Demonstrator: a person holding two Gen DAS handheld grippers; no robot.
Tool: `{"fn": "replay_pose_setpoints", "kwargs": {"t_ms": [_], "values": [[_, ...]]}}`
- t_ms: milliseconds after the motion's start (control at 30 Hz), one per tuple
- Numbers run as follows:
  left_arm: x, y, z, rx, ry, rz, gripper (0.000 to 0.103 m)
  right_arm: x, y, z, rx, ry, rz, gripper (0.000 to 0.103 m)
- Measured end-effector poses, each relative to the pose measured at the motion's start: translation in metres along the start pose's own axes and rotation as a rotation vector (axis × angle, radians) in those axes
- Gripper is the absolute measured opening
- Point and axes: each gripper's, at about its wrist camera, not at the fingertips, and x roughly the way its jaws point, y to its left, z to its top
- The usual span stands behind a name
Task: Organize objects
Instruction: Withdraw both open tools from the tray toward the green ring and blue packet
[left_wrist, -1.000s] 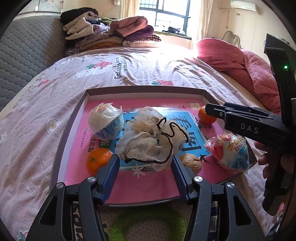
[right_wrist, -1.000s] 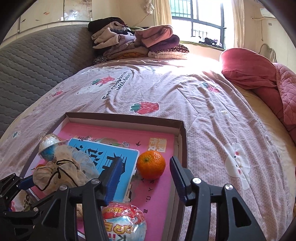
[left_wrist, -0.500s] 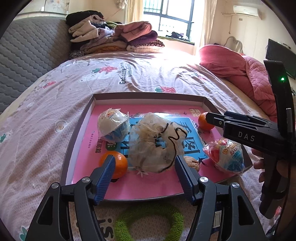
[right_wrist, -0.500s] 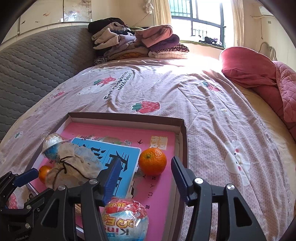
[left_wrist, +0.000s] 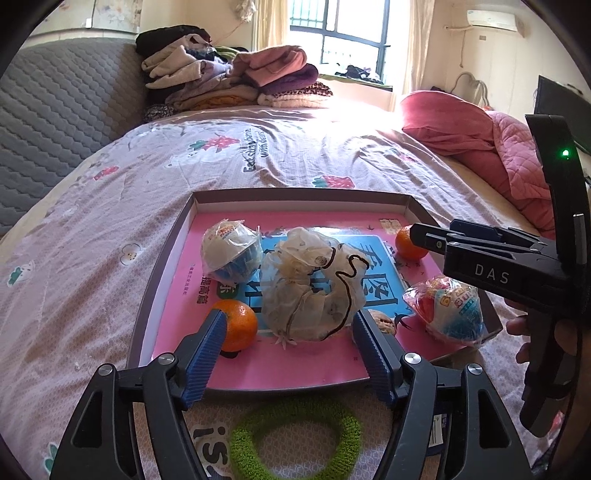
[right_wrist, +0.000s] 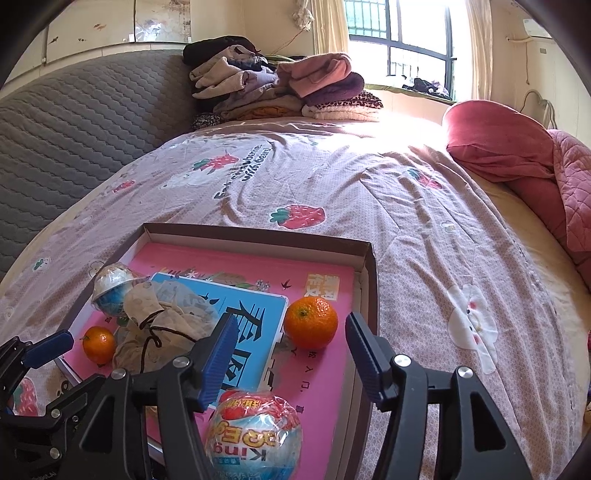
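In the left wrist view, I see my left gripper (left_wrist: 286, 334) above the near edge of the shallow box (left_wrist: 301, 195) that lies on the bed (left_wrist: 110, 221). Its jaws are opening and they press on nothing; the cloth drawstring pouch (left_wrist: 308, 284) sits in the middle of the box, just beyond the fingertips. One orange (left_wrist: 238, 325) lies near the near left corner, just behind the left blue pad (left_wrist: 205, 354). A second orange (left_wrist: 408, 243) lies at the right edge, partly behind my right gripper (left_wrist: 424, 236). A wrapped blue-and-white ball (left_wrist: 229, 251) is toward the far left, and a wrapped red-and-blue ball (left_wrist: 448, 312) is at the near right corner. A walnut (left_wrist: 382, 321) lies beside the pouch. A green ring (left_wrist: 295, 439) lies on the bed before the near edge.

In the right wrist view, my right gripper (right_wrist: 290, 345) also has its jaws opening, with nothing clamped. The orange (right_wrist: 310, 323) lies just ahead between the fingertips, close to the right wall of the box (right_wrist: 365, 266). The red-and-blue ball (right_wrist: 255, 435) lies below the gripper at the near edge.
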Motion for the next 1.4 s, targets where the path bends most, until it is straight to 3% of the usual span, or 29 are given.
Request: {"fn": "replay_pose_setpoints", "kwargs": {"t_ms": [700, 1400], "values": [[-0.047, 0.002, 0.006, -0.033, -0.047, 0.029, 0.074, -0.05, 0.02, -0.001, -0.021, -0.072, 0.009, 0.065], [-0.108, 0.005, 0.0, -0.037, -0.097, 0.046, 0.075, -0.142, 0.034, -0.012, 0.029, -0.213, 0.028, 0.065]]}}
